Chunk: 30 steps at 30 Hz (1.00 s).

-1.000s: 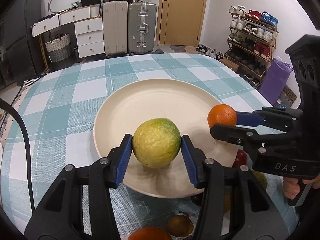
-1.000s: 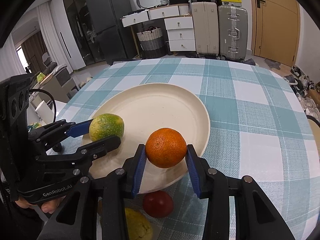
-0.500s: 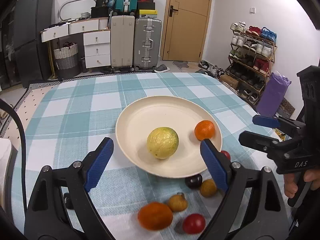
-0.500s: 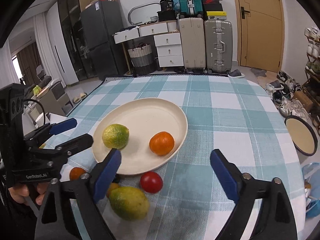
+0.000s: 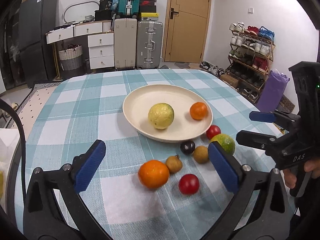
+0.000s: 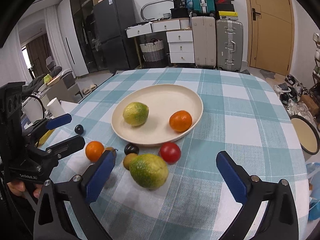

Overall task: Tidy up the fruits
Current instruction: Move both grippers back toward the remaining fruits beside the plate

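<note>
A cream plate (image 5: 128,108) (image 6: 120,128) on the checked cloth holds a yellow-green citrus (image 5: 161,116) (image 6: 136,113) and an orange (image 5: 198,110) (image 6: 180,120). In front of it lie loose fruits: an orange (image 5: 153,173), a green citrus (image 6: 148,171), two tomatoes (image 5: 188,183) (image 5: 213,132), a dark plum (image 5: 187,147) and small brown fruits (image 5: 174,164). My left gripper (image 5: 155,144) (image 6: 76,129) hovers over this group, jaws opening, nothing between them. My right gripper (image 6: 165,154) (image 5: 246,126) is beside it, jaws likewise opening and empty.
A second dish (image 6: 304,134) sits at the table's right edge. Another dark fruit (image 6: 79,129) lies left of the plate, with a white cup (image 6: 56,106) beyond the table's left edge. Suitcases, drawers and a shoe rack line the walls.
Both grippers let go of their fruit, the left the yellow-green citrus and the right the orange, which now rest on the plate. Both opened wide and drew back toward the near edge.
</note>
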Each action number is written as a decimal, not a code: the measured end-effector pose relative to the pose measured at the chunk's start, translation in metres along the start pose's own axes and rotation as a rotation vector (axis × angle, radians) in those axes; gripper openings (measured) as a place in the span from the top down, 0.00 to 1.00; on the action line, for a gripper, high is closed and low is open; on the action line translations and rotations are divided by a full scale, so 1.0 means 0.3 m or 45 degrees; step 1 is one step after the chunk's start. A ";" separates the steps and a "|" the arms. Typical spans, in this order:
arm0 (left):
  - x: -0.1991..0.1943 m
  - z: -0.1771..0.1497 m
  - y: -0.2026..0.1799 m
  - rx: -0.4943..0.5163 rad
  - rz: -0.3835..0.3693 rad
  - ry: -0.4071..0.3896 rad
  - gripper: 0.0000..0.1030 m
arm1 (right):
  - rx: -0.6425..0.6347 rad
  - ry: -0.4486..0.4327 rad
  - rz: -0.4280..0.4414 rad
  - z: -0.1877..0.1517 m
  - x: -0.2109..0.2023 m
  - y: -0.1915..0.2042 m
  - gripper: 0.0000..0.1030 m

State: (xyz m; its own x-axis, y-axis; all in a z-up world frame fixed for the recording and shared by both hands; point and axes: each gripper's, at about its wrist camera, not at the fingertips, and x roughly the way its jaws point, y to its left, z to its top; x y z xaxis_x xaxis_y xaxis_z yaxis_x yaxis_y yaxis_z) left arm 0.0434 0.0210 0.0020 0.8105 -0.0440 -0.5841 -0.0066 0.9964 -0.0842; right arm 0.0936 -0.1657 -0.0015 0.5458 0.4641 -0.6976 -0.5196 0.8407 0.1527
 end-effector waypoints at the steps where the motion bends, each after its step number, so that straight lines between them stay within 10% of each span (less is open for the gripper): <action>1: -0.006 -0.007 -0.006 0.011 0.000 0.002 0.01 | -0.004 0.002 -0.002 -0.007 0.002 0.003 0.00; 30: 0.023 -0.064 -0.066 0.080 -0.122 0.061 0.02 | 0.081 0.141 0.194 -0.073 0.102 0.000 0.15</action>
State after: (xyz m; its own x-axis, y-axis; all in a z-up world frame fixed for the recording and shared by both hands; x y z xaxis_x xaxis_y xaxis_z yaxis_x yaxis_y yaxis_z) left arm 0.0379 -0.0005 -0.0158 0.7765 -0.1409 -0.6142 0.1070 0.9900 -0.0918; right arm 0.0959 -0.1577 -0.0382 0.3864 0.5566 -0.7355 -0.5458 0.7808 0.3041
